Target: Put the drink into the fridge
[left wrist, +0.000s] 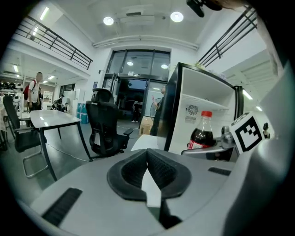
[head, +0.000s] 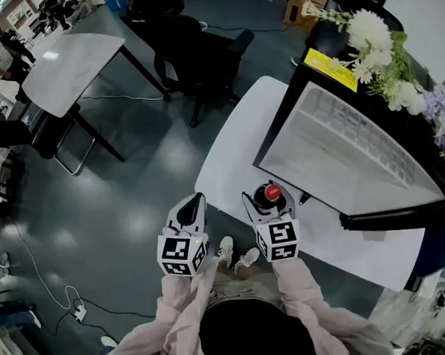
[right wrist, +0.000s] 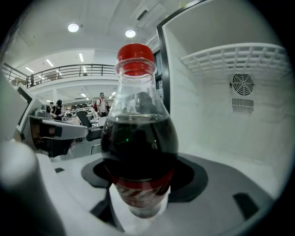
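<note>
Head view: your right gripper (head: 268, 198) is clamped on the drink bottle (head: 271, 192), red cap facing up at the camera, so the bottle's long axis runs vertical, cap on top. It hangs over the near edge of the white table (head: 229, 151), w/ the open fridge (head: 354, 152) just ahead and to the right of it. That's the relation the next move turns on: the opening lies fwd-right of the bottle, and your right hand is the nearer one. Your left gripper (head: 196, 205) sits beside it, on the far side from the fridge, over bare floor. Left gripper view: the jaws are pressed together, pads meeting in a V w/ nothing between them (it carries nothing), and off to the right you see the bottle upright in front of the fridge's white interior. Right gripper view: both pads pinch the bottle low on its body, around the red label, dark liquid filling the belly and the neck rising straight up. Behind it, to the right, are the fridge's white inner wall and a wire shelf (right wrist: 235, 55) high up. My read: you're mid-carry, the bottle not yet inside; keep it vertical and watch the cap vs. that shelf as you go in.
</note>
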Available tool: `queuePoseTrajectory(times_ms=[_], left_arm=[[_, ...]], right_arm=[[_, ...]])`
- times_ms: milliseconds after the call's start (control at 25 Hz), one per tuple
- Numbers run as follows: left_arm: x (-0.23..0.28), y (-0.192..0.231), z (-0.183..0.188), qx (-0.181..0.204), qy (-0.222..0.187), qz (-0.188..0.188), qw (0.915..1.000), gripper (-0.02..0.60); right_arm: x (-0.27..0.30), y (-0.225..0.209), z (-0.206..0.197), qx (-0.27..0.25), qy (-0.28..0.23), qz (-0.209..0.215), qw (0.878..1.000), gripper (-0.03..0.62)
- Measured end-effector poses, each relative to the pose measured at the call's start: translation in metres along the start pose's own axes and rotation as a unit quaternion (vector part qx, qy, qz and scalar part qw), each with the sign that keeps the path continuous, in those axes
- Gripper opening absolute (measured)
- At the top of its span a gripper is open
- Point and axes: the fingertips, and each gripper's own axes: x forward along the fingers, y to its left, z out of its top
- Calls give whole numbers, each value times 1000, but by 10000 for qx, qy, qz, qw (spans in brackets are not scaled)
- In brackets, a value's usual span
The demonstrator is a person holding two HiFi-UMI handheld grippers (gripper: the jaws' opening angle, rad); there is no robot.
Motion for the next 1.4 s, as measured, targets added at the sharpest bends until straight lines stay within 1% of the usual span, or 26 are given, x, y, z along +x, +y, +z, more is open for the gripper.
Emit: queuePoseTrajectory(times_ms=[320,520,640,760,1040,1400], left_arm=[[21,-41,5,153,35,-522,9985,11],[36,-65,7,315,104,-882,9955,11],[44,-78,9,381,119,-1037,9938,11],[53,-90,10,442,152,-1226,9914,11],[73,-115,11,537,204,-1658,9845,11],[90,-136,9,603,295,-2017,9771,11]], right_arm=[[-31,-37,-7,153,21,-428,9990,308],[-49,-58,-12,286,25,-744,9968,308],[-59,-71,-14,462,30,-899,9949,308],[-69,-84,-16,611,31,-1086,9922,308],[-90,-107,-20,634,43,-1527,9862,308],[-108,-128,-29,763,114,-1947,9778,308]])
